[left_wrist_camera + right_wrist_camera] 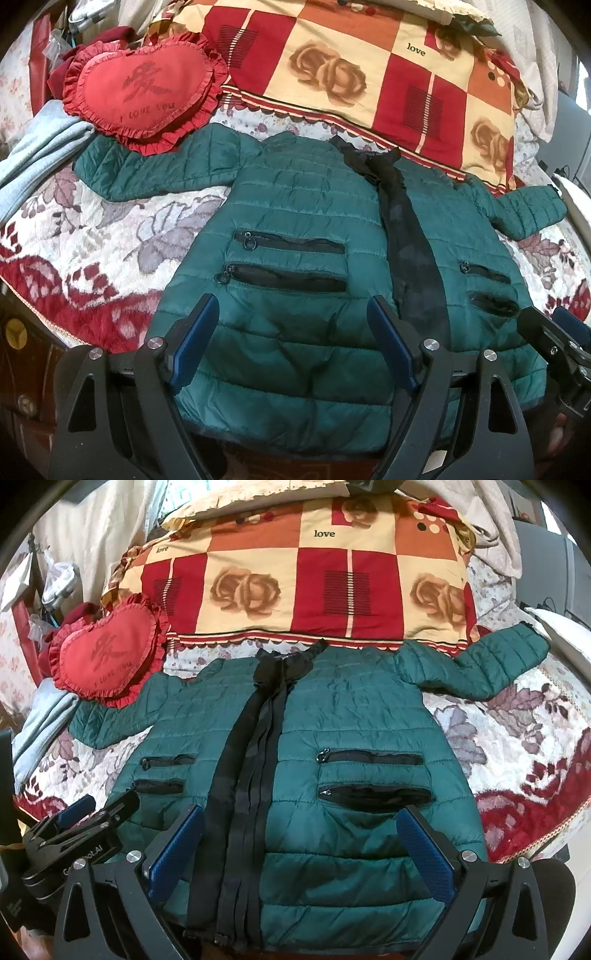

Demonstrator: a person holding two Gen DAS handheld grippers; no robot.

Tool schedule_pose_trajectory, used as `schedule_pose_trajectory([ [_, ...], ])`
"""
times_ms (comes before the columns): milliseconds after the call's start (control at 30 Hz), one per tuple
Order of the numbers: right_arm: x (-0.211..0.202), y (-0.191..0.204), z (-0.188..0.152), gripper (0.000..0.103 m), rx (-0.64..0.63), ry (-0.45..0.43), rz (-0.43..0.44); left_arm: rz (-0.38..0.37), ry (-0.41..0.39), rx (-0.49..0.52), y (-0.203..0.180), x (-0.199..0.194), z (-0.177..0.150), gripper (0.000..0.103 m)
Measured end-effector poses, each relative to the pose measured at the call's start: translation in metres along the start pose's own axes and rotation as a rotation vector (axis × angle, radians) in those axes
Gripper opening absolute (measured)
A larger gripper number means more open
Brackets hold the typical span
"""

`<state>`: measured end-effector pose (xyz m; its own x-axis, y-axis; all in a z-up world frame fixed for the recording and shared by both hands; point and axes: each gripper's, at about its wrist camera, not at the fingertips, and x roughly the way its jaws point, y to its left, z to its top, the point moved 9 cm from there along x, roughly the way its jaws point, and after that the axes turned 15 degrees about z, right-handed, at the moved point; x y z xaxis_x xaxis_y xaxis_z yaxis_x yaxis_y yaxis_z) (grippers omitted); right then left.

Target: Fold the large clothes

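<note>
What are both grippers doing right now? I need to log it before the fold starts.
Left gripper: open, holding nothing, above the green jacket near its hem.
Right gripper: open, holding nothing, also above the jacket's hem.

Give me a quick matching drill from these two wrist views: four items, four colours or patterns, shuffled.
Items:
1. puffer jacket
2. heart cushion
3. front placket strip
4. big pillow

Colours or patterns:
A. black
B. red with ruffled edge
C. checked red, cream and orange with roses
D. dark green, quilted

Pairs: 1-D, 2-B, 3-A, 4-C
</note>
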<state>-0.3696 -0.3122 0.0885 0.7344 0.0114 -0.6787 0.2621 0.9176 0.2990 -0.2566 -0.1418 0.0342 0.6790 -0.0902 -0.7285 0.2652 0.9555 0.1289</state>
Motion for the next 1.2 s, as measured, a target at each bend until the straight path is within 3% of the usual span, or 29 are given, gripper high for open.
schedule_pose_trajectory([
  [533, 0.004, -0.002, -0.002, 0.103, -0.01, 0.004, 0.0, 0.001, 0.006, 0.005, -0.003, 0.0, -0.002, 0.083],
  [767, 0.007, 0.001, 0.0, 0.103, -0.059, -0.038, -0.003, 0.002, 0.006, 0.006, -0.004, 0.0, -0.002, 0.083],
  [1200, 0.01, -0.001, 0.0, 0.103, -0.025, -0.007, 0.009, -0.005, 0.006, 0.022, -0.011, 0.004, -0.002, 0.083],
])
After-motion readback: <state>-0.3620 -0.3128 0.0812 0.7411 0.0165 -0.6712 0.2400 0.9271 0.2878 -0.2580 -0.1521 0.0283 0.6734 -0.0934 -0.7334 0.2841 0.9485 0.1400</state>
